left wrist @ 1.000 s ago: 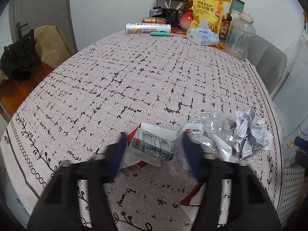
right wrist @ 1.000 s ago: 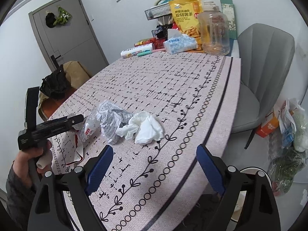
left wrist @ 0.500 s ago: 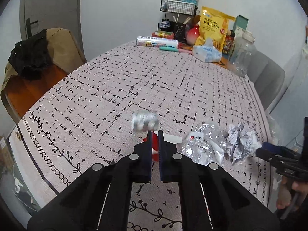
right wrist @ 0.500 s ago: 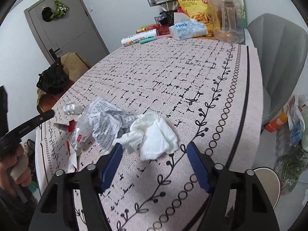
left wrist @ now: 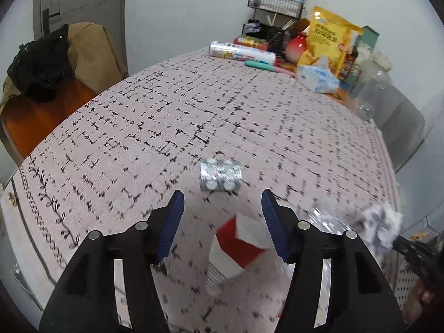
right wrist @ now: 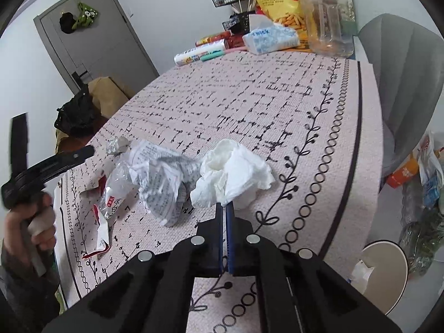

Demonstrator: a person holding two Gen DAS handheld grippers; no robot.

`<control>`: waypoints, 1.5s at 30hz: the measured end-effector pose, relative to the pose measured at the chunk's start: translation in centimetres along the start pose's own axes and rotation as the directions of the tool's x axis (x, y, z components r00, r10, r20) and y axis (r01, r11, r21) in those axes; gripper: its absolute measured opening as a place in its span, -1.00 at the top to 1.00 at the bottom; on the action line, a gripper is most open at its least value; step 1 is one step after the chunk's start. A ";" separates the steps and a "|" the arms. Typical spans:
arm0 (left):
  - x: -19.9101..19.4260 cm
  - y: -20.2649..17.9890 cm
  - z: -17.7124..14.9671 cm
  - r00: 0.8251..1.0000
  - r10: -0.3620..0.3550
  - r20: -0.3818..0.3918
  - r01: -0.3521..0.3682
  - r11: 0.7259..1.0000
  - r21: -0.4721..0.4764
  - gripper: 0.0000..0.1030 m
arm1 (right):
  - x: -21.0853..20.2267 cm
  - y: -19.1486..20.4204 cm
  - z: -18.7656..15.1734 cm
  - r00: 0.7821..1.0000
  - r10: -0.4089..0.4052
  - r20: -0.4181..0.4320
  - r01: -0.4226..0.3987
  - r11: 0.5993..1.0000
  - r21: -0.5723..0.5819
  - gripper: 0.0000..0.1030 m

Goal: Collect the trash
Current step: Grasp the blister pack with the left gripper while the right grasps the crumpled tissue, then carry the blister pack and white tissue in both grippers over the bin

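So the right gripper (right wrist: 225,205) was clamped tight on the near edge of the white tissue (right wrist: 233,169), which sat on the tablecloth (right wrist: 249,105) just right of the crumpled paper (right wrist: 161,177). The left gripper (left wrist: 222,211) was opening with nothing pinched; the pill pack (left wrist: 221,177) lay just beyond its tips, left of the paper. A red and white wrapper (left wrist: 238,244) lay under the jaws.
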State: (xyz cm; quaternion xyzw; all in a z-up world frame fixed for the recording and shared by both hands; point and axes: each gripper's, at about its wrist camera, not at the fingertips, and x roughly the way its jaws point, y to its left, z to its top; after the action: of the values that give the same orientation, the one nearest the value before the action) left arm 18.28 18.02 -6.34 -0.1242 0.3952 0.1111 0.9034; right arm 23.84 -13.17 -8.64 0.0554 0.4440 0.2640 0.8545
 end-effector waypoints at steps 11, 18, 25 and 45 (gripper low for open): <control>5.5 -0.6 1.7 0.996 0.044 -0.076 -0.044 0.999 -0.003 -0.18 | -2.0 -0.8 0.8 0.999 0.010 0.048 -0.010 1.000 0.009 0.96; 5.7 -0.1 2.1 0.997 0.041 -0.067 -0.042 0.999 -0.022 0.22 | -3.2 -0.3 2.3 0.995 0.032 0.092 -0.032 0.999 -0.002 0.96; 2.1 -0.2 2.7 1.000 0.026 -0.002 -0.026 0.999 -0.023 0.22 | -4.9 0.0 3.1 0.989 0.042 0.142 -0.041 0.999 -0.008 0.96; -2.9 -14.4 0.5 0.981 -0.190 0.045 0.182 0.972 0.149 0.22 | -9.7 -5.7 1.3 0.978 -0.041 0.204 0.021 0.995 0.100 0.96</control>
State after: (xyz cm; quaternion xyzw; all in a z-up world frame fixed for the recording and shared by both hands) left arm 21.02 4.31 -1.91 -0.0918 0.3620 0.0007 0.9276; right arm 22.69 -22.71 -2.68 0.1170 0.3663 0.2216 0.8961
